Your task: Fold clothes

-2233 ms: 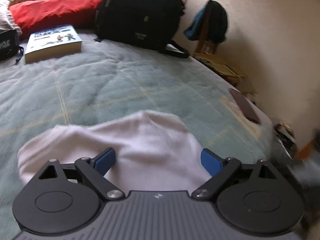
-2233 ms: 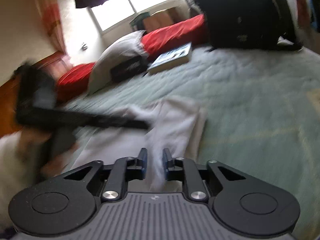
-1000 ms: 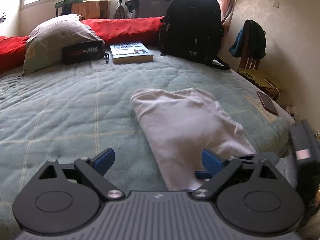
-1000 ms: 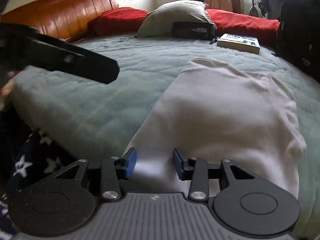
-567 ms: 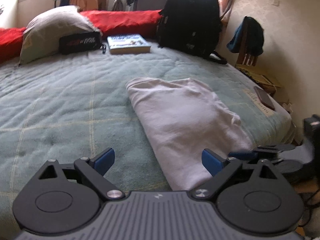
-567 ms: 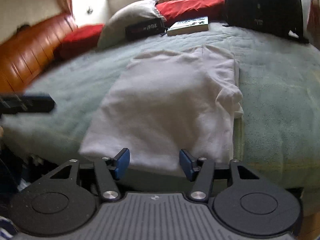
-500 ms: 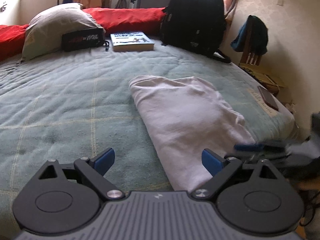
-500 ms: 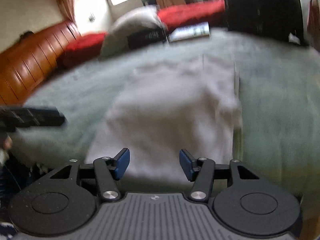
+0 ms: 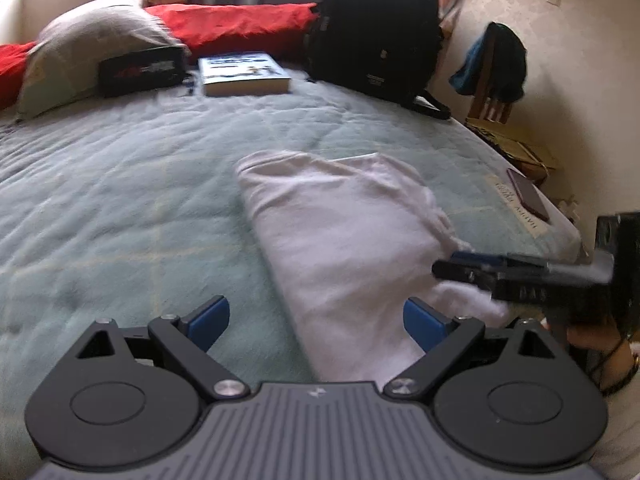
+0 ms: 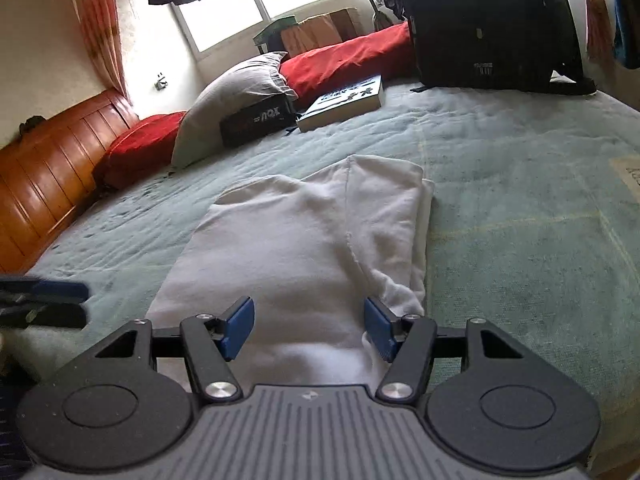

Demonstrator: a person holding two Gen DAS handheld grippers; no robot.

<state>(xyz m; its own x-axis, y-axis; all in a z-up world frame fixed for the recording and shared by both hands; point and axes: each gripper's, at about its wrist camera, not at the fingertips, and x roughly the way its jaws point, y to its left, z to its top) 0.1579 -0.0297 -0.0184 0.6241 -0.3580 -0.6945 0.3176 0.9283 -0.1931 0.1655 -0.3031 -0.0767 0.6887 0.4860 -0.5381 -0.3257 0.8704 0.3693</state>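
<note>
White garment (image 10: pixel 304 248), folded into a long panel with one side doubled over, lies flat on the pale green bedspread (image 10: pixel 520 208), its near end at the bed's front edge. Over that near end the right gripper (image 10: pixel 308 322) hovers, jaws opening, pads apart above the cloth and pinching nothing. Beside the garment's left edge the left gripper (image 9: pixel 316 318) stands wide open and empty over bedspread and cloth. Beyond the garment's far end sit a book (image 9: pixel 244 74), a black box (image 9: pixel 142 70), a grey pillow (image 9: pixel 80 52) and a black backpack (image 9: pixel 376 28). Right of the garment, a phone (image 9: pixel 528 200) lies near the bed's edge.
</note>
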